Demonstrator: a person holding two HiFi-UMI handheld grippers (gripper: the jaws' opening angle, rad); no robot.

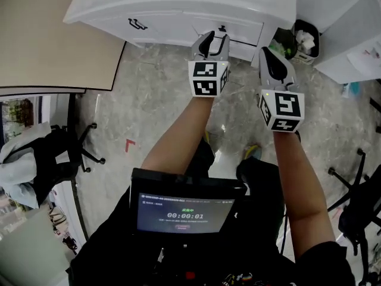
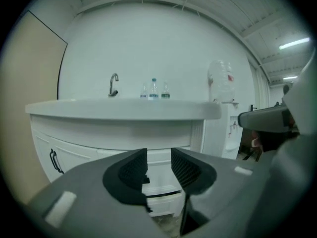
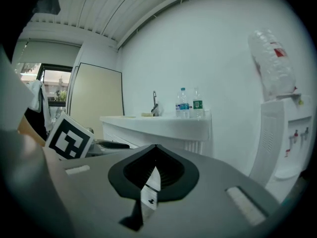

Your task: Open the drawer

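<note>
A white cabinet (image 1: 178, 8) stands at the top of the head view, its drawer front (image 1: 243, 33) right of centre with a small black handle (image 1: 222, 28). My left gripper (image 1: 214, 40) is open just in front of that handle. In the left gripper view the open left gripper (image 2: 159, 152) frames the drawer front (image 2: 161, 180), and a bit of the black handle (image 2: 145, 180) shows by the left finger, not gripped. My right gripper (image 1: 275, 61) hangs to the right, short of the cabinet. The right gripper (image 3: 155, 148) is shut on nothing.
A cabinet door with a black handle (image 1: 137, 24) lies left of the drawer. A bin (image 1: 302, 40) stands at the cabinet's right end, beside a water dispenser (image 2: 223, 128). A faucet (image 2: 113, 85) and bottles (image 2: 153, 89) stand on the counter. An office chair (image 1: 56, 154) is at left.
</note>
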